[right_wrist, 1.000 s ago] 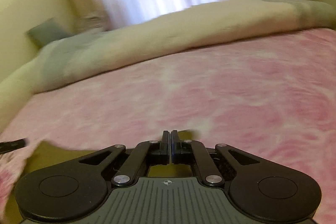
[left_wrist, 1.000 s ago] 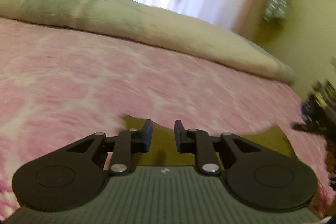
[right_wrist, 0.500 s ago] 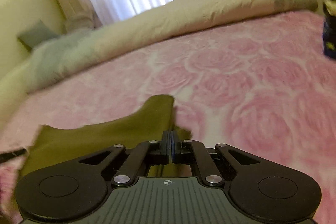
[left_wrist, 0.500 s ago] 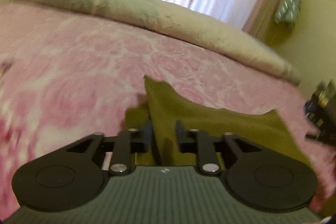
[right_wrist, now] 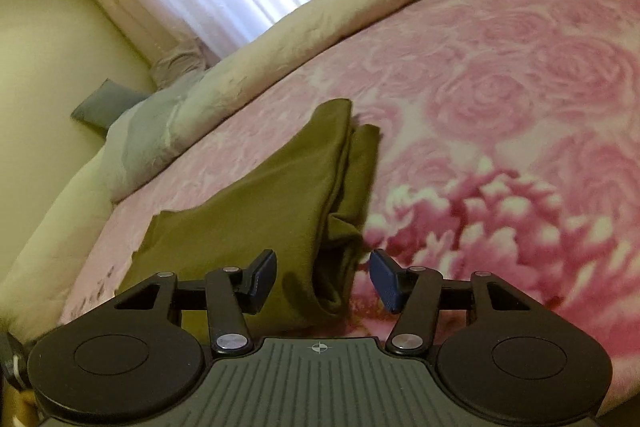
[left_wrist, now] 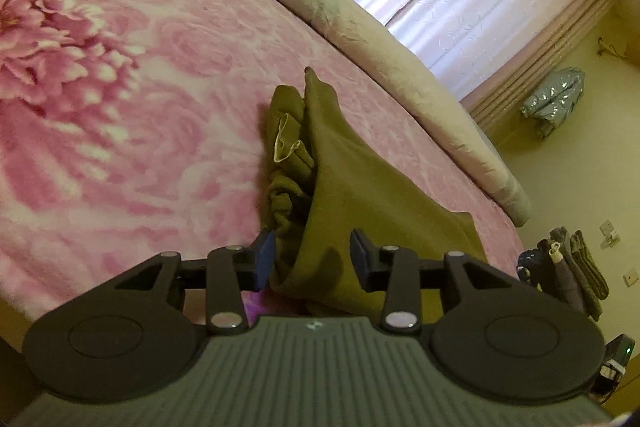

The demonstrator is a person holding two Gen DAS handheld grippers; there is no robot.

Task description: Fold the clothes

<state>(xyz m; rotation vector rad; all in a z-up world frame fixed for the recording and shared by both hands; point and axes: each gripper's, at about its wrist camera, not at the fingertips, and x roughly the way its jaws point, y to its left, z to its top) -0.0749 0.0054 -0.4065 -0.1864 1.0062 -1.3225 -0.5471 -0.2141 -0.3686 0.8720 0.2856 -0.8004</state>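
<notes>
On the pink blanket (left_wrist: 120, 115), olive garment (left_wrist: 360, 179) between fingers of left tool (left_wrist: 312, 259), right tool (right_wrist: 322, 277), both spread wide, gripping nothing

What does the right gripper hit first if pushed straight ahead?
Probably the olive garment on the pink bedspread; its folded edge lies between the right gripper's open jaws. Depth unclear.

Pink bedspread (left_wrist: 120, 107) lies open around the olive garment (left_wrist: 360, 179); rolled duvet (right_wrist: 320, 27) borders behind.
</notes>
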